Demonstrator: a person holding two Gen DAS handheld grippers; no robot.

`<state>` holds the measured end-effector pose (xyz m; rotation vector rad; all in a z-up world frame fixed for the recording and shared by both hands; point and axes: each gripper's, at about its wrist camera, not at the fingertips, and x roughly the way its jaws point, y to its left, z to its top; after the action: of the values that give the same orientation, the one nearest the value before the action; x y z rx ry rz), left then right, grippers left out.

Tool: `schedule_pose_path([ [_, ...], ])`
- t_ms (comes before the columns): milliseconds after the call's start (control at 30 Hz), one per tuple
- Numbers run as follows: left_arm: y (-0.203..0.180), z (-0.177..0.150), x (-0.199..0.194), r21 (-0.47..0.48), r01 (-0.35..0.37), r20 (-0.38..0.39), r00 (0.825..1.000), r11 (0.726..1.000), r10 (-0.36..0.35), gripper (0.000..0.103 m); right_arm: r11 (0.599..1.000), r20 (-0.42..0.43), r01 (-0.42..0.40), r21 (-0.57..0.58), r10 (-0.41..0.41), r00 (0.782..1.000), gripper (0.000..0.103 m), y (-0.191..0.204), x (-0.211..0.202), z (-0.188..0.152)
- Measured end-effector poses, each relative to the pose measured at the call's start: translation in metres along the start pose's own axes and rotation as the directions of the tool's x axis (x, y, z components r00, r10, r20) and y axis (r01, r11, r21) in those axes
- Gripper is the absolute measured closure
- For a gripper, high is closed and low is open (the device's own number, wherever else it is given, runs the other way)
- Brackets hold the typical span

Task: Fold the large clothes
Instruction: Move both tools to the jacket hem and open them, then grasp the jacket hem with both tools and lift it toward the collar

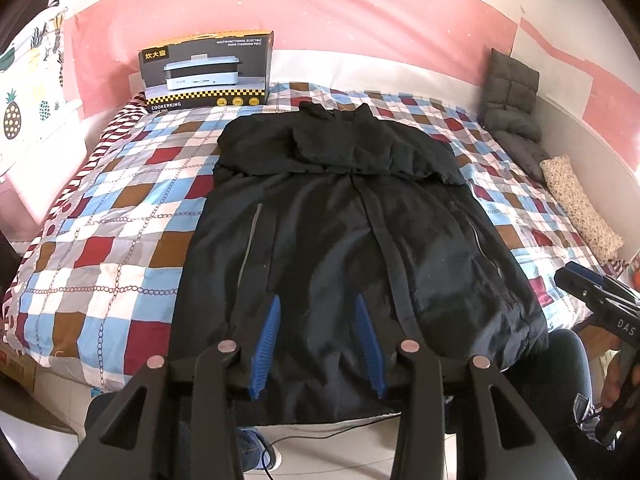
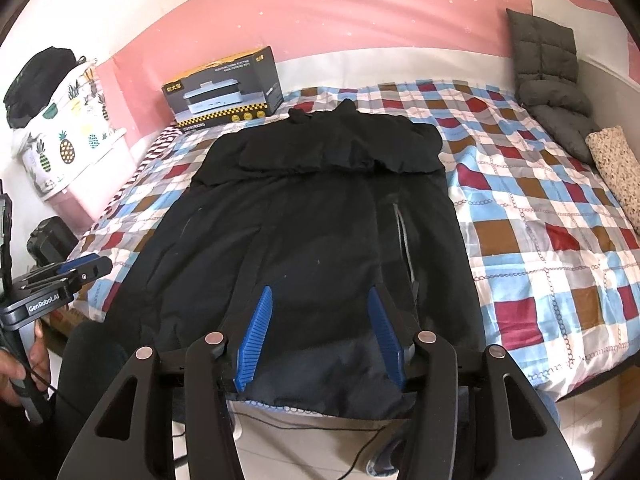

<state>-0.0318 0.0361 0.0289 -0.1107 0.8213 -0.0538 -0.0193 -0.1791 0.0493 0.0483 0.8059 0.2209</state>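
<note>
With sleeves tucked across the chest, the coat [image 1: 352,240] lies on the bed [image 1: 120,208], hem at 6 o'clock unfolded; left claw [image 1: 320,344] and right claw [image 2: 320,340] hover part-open, empty.

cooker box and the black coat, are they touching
Cannot tell. In the left wrist view the coat collar ends right by the cooker box corner, and neither view shows a clear gap or contact.

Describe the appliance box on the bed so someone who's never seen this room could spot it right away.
Start at the bed with the checked quilt; a black coat lies spread down its middle. Beyond the coat's collar, against the pink wall, stands the box. It is the only rigid, printed thing there: black with yellow checks and a pictured white cooker.
</note>
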Motion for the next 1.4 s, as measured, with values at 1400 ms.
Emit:
schedule_pose_path([
  [1400,0.142,-0.027,0.128,-0.300,-0.067,-0.285,0.958,0.952,-0.022,0.046,0.881,-0.282,0.060,0.468,0.085,0.956,0.042,-0.174,0.097,-0.053],
])
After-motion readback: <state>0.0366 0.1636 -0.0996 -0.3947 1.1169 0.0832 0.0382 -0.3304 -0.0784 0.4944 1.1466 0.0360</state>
